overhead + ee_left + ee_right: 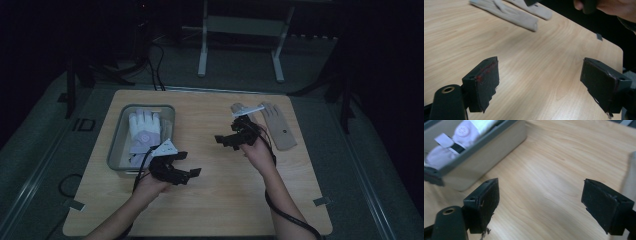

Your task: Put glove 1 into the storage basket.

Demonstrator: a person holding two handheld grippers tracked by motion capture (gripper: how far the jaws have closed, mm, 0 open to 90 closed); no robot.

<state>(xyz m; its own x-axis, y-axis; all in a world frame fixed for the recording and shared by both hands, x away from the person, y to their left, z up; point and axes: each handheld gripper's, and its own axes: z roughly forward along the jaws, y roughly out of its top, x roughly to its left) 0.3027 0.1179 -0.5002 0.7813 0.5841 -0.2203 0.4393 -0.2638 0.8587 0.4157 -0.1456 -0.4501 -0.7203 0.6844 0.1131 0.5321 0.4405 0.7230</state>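
In the high view my left gripper (190, 164) hovers over the wooden table (225, 200), just right of the grey bin (116, 150), with its jaws pointing right. My right gripper (226, 142) is held mid-table with its jaws pointing left, close to the beige gloves (277, 125) at the back right. White and lavender gloves (144, 132) lie in the bin. In the left gripper view the gripper (541, 72) stands open over bare wood, the beige gloves (509, 12) beyond it. The right gripper view has its gripper (541, 192) open too, facing the bin (479, 157).
A strip of bare wood lies between the two grippers and along the table's front. The person's other hand (614, 7) shows at the top right of the left gripper view. Dark floor, cables and a white frame (240, 30) lie beyond the table's far edge.
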